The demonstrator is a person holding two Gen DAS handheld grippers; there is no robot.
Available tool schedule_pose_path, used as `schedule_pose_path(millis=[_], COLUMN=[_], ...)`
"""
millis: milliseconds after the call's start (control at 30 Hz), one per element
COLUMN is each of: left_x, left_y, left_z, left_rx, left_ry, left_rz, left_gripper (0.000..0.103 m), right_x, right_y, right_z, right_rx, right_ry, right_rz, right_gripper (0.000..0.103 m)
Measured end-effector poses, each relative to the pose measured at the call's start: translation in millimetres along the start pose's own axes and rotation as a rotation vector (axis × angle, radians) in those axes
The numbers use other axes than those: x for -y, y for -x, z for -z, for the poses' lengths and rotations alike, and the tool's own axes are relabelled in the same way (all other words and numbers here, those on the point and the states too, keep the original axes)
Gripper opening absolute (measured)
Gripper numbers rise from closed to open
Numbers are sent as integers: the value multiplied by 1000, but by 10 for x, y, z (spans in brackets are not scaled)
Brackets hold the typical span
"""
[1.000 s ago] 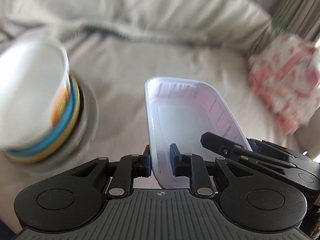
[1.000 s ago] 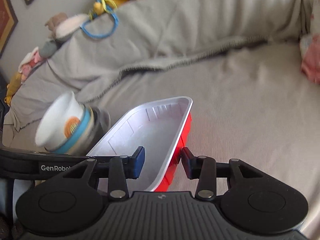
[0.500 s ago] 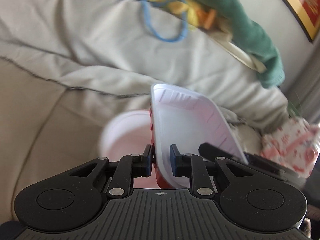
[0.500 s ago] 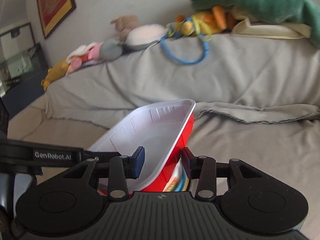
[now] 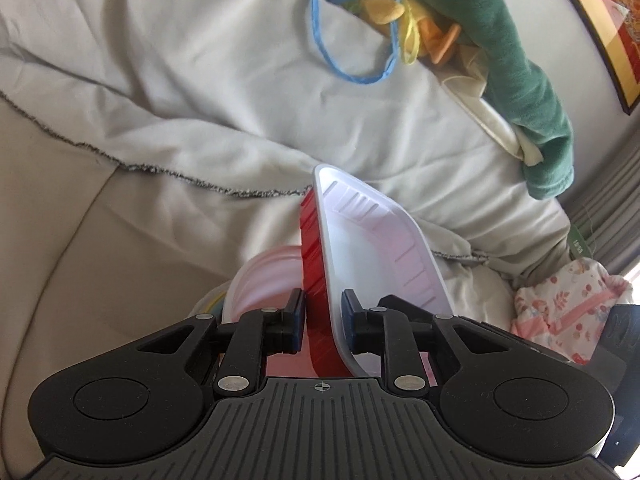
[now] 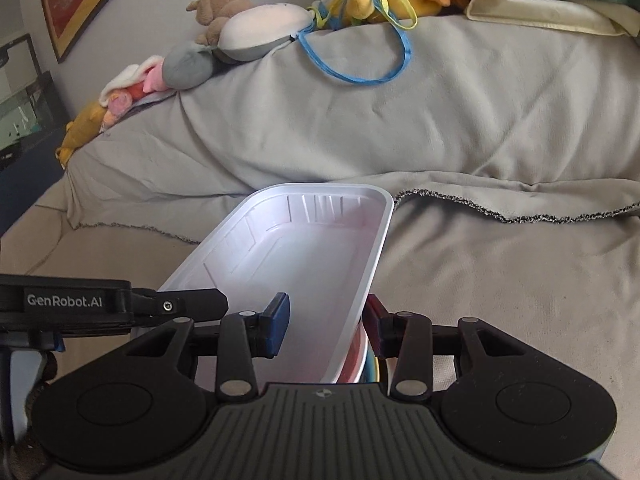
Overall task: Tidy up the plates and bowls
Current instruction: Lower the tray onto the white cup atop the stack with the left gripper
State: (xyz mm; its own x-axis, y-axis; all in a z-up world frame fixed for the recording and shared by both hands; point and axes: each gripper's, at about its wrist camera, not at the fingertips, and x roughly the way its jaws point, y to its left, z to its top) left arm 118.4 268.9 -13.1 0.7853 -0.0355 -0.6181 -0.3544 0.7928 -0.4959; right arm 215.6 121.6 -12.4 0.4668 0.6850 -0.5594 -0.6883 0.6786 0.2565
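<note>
Draped in a soft, wrinkled grey cover with a dark stitched hem, a sofa [image 6: 480, 128] fills the background, yet the closest things are the jaws themselves. Those of the left gripper [image 5: 322, 322] stand narrow and pinch one long wall of a rectangular plastic tray [image 5: 376, 240], one blue-edged pad against the glossy red, ribbed outside and the other against the white inside. Those of the right gripper [image 6: 327, 322] clamp the opposite long wall of the same tray [image 6: 304, 256], a blue pad inside the basin and a dark pad outside, so the tray hangs in the air between both tools, above the sofa seat. It is thin and smooth, with rounded corners, a rolled white rim and shallow moulded flutes pressed into its end wall and sides; its white inside takes a faint pink tint from the red shell. Directly beneath it sits a stack of round bowls [image 5: 264, 280], the top one pale pink and translucent with ringed walls, and yellow and blue rims peeking out lower down; whether the tray touches the stack cannot be told. Farther out, along the top of the sofa back, lie plush toys [image 6: 256, 36], a blue cord loop [image 6: 360, 68] and a thick green fleece cloth [image 5: 520, 80], while a pink floral fabric bundle [image 5: 568, 304] rests at the right end of the seat and framed pictures [image 6: 68, 0] hang on the wall.
</note>
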Motion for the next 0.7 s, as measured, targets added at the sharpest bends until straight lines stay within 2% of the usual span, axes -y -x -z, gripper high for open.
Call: schedule_pose_path(millis=[233,367,500,700], left_x=[-124,-233,-284,-383], left_y=[253,182,322,427], left_z=[113,165,160,85], left_rx=[-3,-31,5,30], left_ry=[42,67,79,112], left_rz=[34,8,14,25], left_gripper=[22,23,23,22], right_x=[-132,-191,-238,-312], right_y=[239,187,174,176], right_z=[25,119,155,96], right_rx=[-5,-36,-38,-24], right_ry=[-5,24,49,69], right_rz=[-43,-5,25,10], right_gripper=[41,41,41,41])
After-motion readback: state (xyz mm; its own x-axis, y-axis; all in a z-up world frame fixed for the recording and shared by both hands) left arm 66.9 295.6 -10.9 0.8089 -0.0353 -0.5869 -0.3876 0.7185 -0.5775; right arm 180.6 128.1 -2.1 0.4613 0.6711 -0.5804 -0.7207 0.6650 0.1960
